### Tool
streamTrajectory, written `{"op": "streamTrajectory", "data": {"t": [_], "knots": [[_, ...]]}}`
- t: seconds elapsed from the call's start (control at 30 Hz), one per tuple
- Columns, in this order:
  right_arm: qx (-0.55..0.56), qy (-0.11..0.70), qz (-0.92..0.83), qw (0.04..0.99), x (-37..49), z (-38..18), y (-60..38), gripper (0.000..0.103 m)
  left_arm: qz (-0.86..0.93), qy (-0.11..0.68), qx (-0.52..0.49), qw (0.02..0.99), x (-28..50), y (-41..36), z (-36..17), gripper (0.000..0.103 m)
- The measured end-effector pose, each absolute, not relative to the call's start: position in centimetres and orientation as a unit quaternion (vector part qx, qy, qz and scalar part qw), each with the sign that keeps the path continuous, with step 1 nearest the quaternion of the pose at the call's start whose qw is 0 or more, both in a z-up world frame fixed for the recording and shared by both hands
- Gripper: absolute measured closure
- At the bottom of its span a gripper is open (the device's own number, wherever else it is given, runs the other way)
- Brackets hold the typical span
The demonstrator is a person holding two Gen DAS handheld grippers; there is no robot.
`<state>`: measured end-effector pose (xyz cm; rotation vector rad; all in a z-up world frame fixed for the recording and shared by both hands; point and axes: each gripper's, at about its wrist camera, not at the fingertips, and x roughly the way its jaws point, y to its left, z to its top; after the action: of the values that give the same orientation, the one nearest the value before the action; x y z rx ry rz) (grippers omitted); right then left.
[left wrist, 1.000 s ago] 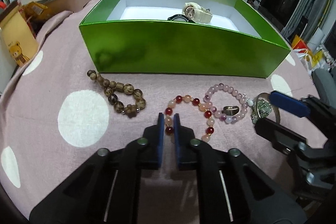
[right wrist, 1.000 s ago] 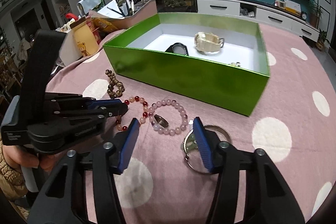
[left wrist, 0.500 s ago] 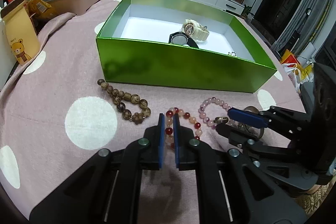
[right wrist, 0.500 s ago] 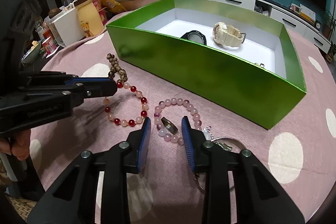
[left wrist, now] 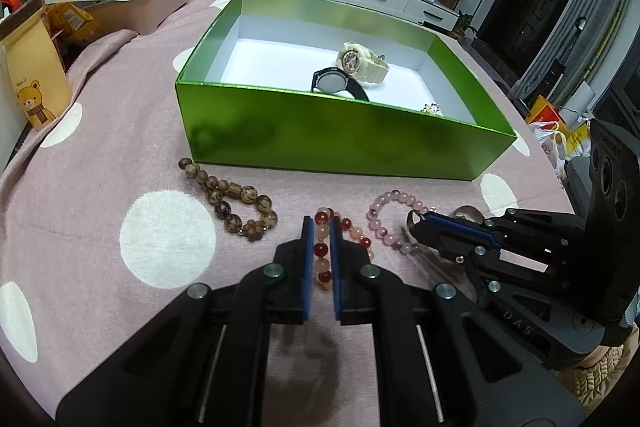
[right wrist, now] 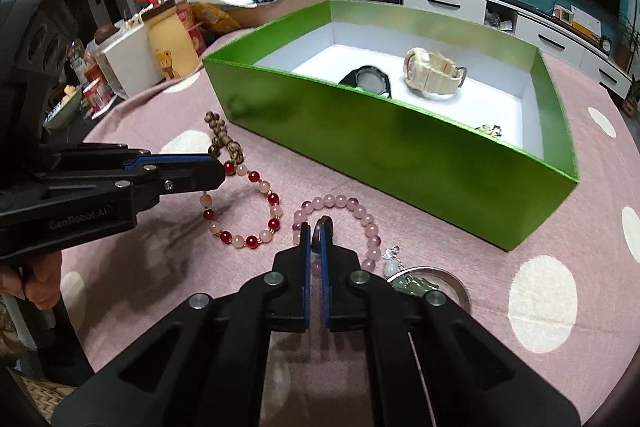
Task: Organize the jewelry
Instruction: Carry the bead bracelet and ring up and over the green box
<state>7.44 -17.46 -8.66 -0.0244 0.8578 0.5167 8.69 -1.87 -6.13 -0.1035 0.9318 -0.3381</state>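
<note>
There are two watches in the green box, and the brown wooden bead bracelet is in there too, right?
Not quite. The two watches, cream and black, are in the green box, but the brown wooden bead bracelet lies outside it on the pink spotted tablecloth, in front of the box. The left wrist view shows this.

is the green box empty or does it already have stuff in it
Not empty. The green box holds a cream watch, a black watch and a small trinket near one corner.
</note>
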Motion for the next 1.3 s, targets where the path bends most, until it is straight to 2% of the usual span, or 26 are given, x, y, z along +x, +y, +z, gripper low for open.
{"op": "streamTrajectory", "data": {"t": [0.67,1.3], "knots": [[0.062,0.371,0.221,0.900,5.1,-5.8,-20.9,0.099,-0.170,0.418,-0.042,0.891,7.1,-2.5,-2.5,0.096],[0.082,0.329,0.213,0.916,3.4,-3.3,-23.0,0.099,-0.172,0.387,-0.030,0.905,5.6,-3.7,1.2,0.096]]}}
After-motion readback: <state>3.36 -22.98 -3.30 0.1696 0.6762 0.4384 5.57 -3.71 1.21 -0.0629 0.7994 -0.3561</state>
